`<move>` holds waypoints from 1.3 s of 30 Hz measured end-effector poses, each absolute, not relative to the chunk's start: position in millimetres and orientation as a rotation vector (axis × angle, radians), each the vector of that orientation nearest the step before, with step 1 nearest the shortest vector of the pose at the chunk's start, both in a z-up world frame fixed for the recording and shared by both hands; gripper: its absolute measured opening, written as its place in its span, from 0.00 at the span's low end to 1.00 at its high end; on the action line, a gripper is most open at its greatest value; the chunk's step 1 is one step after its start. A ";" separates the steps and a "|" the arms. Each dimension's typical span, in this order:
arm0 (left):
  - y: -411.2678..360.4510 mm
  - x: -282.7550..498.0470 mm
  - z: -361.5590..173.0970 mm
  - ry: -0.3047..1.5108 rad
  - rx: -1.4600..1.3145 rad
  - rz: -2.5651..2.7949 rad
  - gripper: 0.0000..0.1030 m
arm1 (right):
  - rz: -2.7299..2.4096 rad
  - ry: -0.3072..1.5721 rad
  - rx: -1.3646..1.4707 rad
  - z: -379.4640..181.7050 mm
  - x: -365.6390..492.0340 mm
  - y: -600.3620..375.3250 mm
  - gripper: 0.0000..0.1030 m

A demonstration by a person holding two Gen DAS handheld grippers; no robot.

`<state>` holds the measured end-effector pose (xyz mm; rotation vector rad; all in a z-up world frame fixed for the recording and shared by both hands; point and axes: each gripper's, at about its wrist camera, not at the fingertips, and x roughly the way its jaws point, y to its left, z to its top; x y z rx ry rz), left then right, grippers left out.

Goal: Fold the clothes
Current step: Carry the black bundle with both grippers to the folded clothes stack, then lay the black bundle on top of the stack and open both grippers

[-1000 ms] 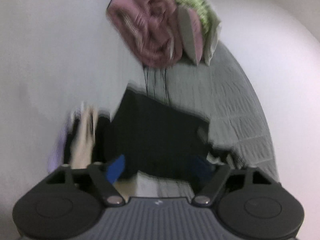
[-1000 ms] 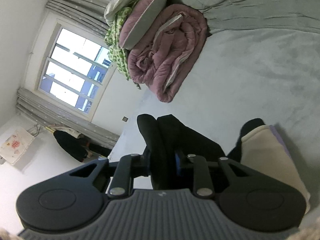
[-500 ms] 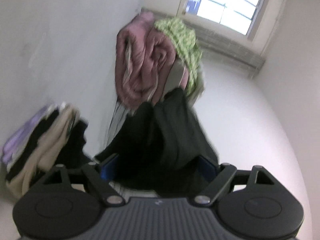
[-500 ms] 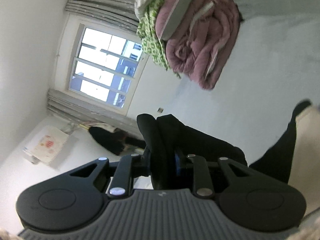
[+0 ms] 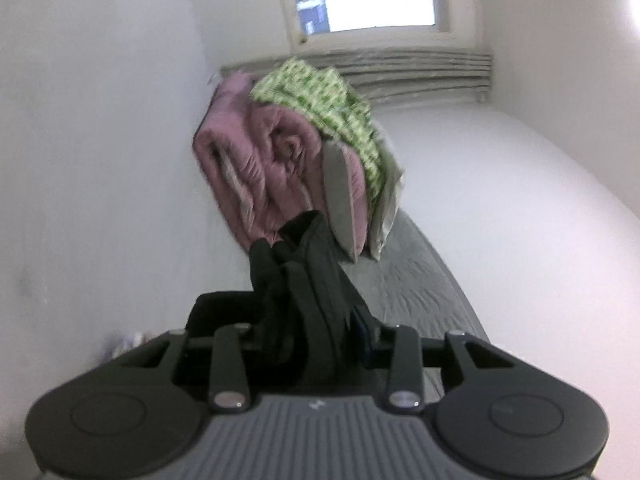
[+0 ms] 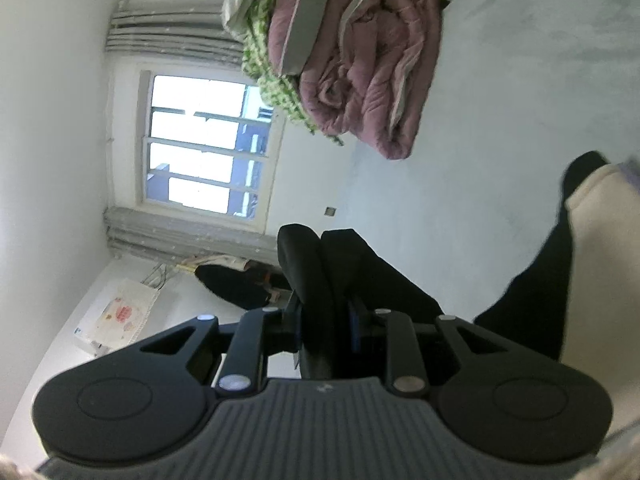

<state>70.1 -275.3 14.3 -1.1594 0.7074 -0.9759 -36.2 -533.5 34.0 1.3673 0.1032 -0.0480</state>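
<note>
Now both tools grip the same black garment [image 5: 304,280], lifted clear of the grey bed [image 5: 416,280]. Bunched dark cloth sits between the jaws of the left hand-held gripper [image 5: 308,332], which are closing on it with the pads pressing the folds. Over on the other side, the right hand-held gripper [image 6: 326,320] is clenched on a thick fold of the garment [image 6: 360,272]. A rolled pink quilt [image 5: 260,164] with green checked bedding [image 5: 320,96] lies further up the bed, and a cream folded stack [image 6: 600,240] lies near the right tool.
</note>
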 end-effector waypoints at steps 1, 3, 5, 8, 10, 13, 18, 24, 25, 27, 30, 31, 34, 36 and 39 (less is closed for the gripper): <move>-273.1 70.4 17.0 0.692 -1.146 -0.981 0.35 | -0.036 0.101 1.364 33.4 -33.4 -532.2 0.24; -271.8 69.8 20.3 0.677 -1.115 -0.995 0.35 | -0.026 0.097 1.361 29.5 -33.2 -531.6 0.24; -275.5 67.0 19.0 0.694 -1.085 -1.015 0.35 | -0.035 0.095 1.368 22.0 -40.4 -534.7 0.24; -292.4 54.3 4.1 0.773 -1.022 -1.040 0.35 | -0.092 0.105 1.382 5.4 -62.8 -546.9 0.24; -304.8 44.5 -9.4 0.831 -0.971 -1.047 0.35 | -0.144 0.126 1.379 -6.2 -78.7 -556.7 0.24; -320.1 31.2 -34.3 0.929 -0.895 -1.038 0.35 | -0.254 0.204 1.332 -23.3 -95.1 -567.2 0.25; -321.2 18.9 -44.6 0.954 -0.816 -1.060 0.38 | -0.399 0.315 1.171 -36.7 -108.3 -560.4 0.38; -304.8 27.1 1.8 0.704 -0.702 -1.046 0.50 | -0.450 0.210 0.923 -1.7 -126.3 -535.1 0.47; -308.4 28.9 9.4 0.669 -0.681 -1.053 0.50 | -0.459 0.194 0.867 3.9 -126.4 -527.9 0.47; -318.4 29.4 16.7 0.627 -0.618 -1.068 0.49 | -0.463 0.181 0.762 9.4 -121.3 -513.6 0.43; -336.3 26.8 18.8 0.593 -0.501 -1.088 0.46 | -0.477 0.196 0.625 6.9 -107.2 -492.2 0.35; -342.0 26.6 17.7 0.588 -0.464 -1.091 0.44 | -0.493 0.209 0.597 3.6 -101.4 -488.5 0.35; -347.0 39.0 -13.4 0.700 -0.411 -1.052 0.32 | -0.551 0.264 0.550 -11.4 -88.9 -485.7 0.26; -348.2 39.3 -19.0 0.702 -0.382 -1.062 0.32 | -0.578 0.302 0.537 -22.9 -81.3 -485.7 0.22; -351.2 34.5 -11.3 0.679 -0.301 -1.069 0.32 | -0.609 0.338 0.497 -28.0 -74.4 -483.4 0.22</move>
